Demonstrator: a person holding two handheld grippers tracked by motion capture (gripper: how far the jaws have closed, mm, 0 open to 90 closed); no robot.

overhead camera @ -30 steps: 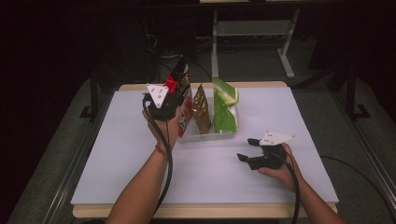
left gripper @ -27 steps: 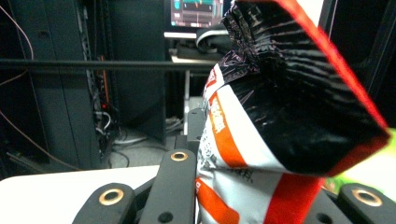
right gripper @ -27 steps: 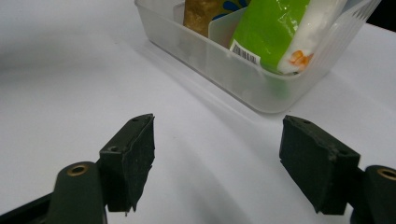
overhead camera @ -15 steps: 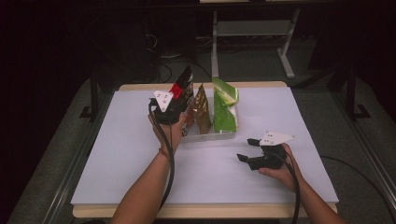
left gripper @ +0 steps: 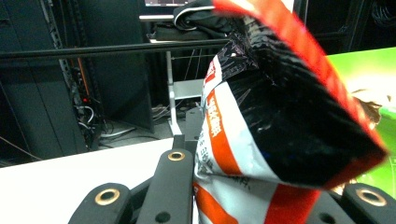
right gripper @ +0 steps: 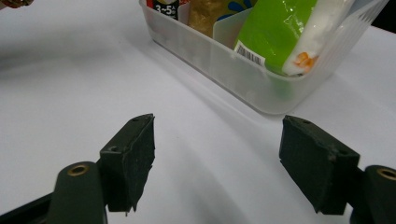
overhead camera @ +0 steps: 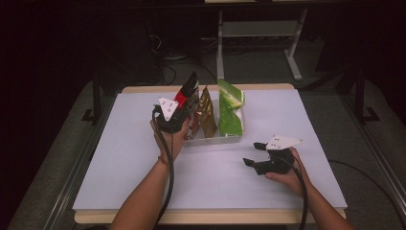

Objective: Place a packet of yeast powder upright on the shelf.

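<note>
Table (overhead camera: 119,158): white top, pale wooden edge, dark room around it.

Bin (overhead camera: 218,139): clear plastic, oblong, near the table's far middle. In the right gripper view its near wall (right gripper: 243,79) is translucent, with an inner divider visible behind it.

Black bag (overhead camera: 190,98): black snack pouch with a red top edge and white-and-orange print. It stands at the bin's left end, tilted, its upper part well above the rim. In the left gripper view the pouch (left gripper: 280,121) sits between the two black jaws, crumpled where they meet it.

Gold bag (overhead camera: 207,111): upright in the bin, just right of the black one.

Green bag (overhead camera: 230,111): upright at the bin's right end, top flap folded over. In the right gripper view it (right gripper: 275,32) shows a barcode and a white-and-orange patch.

Left gripper (overhead camera: 184,112): held at the bin's left end, jaws pinching the black bag near its lower part; grey plate on top, cable trailing down the forearm.

Right gripper (overhead camera: 256,154): resting low on the table right of the bin, well apart from it, jaws spread with nothing between them (right gripper: 217,163).
</note>
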